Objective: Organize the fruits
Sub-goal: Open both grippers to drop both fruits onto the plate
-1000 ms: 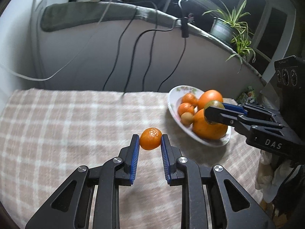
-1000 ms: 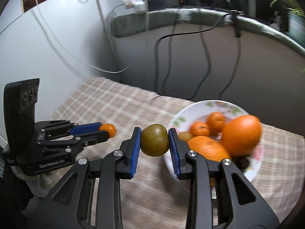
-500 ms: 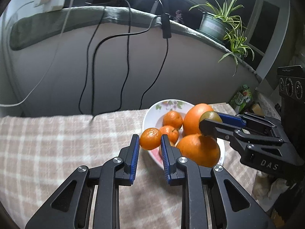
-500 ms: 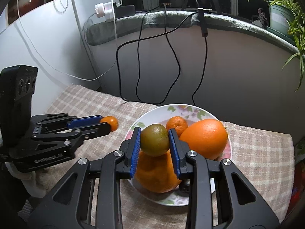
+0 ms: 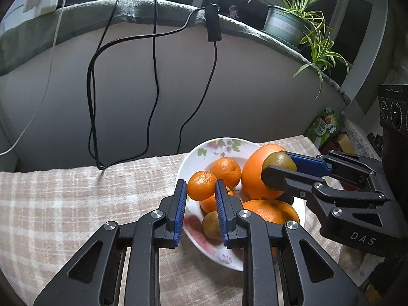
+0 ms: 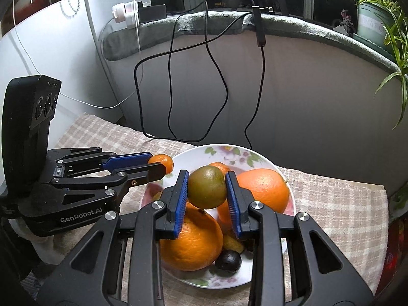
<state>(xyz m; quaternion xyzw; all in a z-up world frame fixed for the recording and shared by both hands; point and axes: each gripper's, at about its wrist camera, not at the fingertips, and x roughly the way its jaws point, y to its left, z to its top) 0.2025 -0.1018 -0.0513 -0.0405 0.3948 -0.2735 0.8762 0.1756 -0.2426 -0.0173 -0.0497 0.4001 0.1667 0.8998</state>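
Both tongs hold fruit over the plate (image 5: 193, 155)

Orange tangerines (image 5: 201, 185) and oranges (image 6: 262, 188), plus one olive-green fruit (image 6: 207, 187), are shown over a white bowl (image 6: 193, 158) with floral print, on a beige checked cloth (image 5: 63, 199); black grippers' pads (image 5: 181, 214) are blue

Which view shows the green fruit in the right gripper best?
The right wrist view: the green fruit sits whole between the right gripper's blue pads, above the plate. The left wrist view shows it from the side, half hidden by a finger, against a large orange.
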